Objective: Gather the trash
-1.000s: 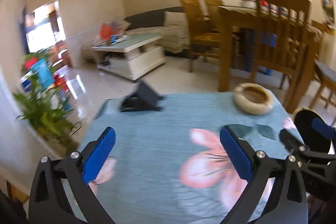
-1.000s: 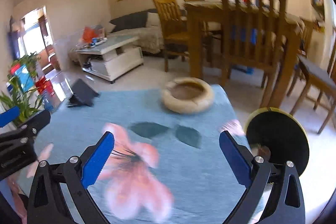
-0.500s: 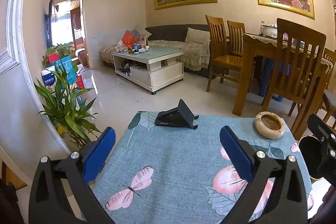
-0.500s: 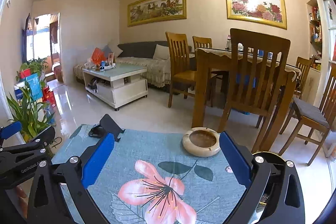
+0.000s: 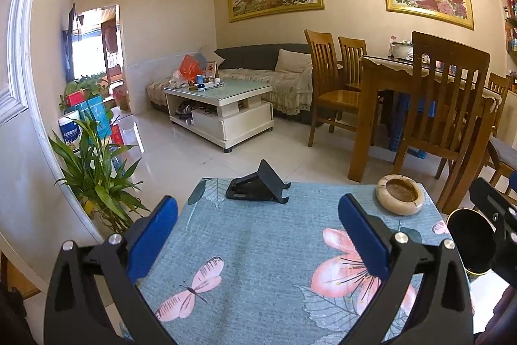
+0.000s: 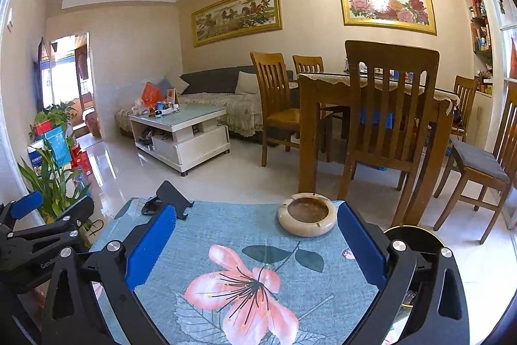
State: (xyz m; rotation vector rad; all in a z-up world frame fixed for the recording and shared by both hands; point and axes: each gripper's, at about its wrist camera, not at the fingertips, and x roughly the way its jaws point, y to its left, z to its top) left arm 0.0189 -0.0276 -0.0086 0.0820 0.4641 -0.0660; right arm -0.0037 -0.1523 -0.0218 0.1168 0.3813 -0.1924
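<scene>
Two fisheye views look forward over a small bench (image 5: 258,248) covered in a blue-green cloth printed with pink flowers and butterflies.

In the left wrist view, the left hand-held gripper (image 5: 258,235) fills the lower part of the frame. Its blue-padded fingers (image 5: 152,238) are released and spread wide apart, with nothing between them. Beyond them, near the far edge of the bench at the centre of the frame, a black folding phone stand (image 5: 258,188) rests on the cloth. A round stone ashtray (image 5: 400,194) sits at the far right corner of the bench. A black round trash bin (image 5: 468,244) with a gold rim stands just beside the bench at the lower right of the frame, partly hidden behind the other gripper.

In the right wrist view, the right hand-held gripper (image 6: 257,241) is likewise released, its fingers wide apart and empty, hovering above a large pink flower on the cloth. The ashtray (image 6: 307,219) lies between the fingertips, further away. The trash bin (image 6: 416,235) shows at the lower right, behind the right finger. The left hand-held gripper appears at the left edge.

No loose trash is visible on the bench.

In the background are a white coffee table (image 5: 223,99), a sofa, wooden dining chairs and a green plant (image 5: 93,173) at the left.
</scene>
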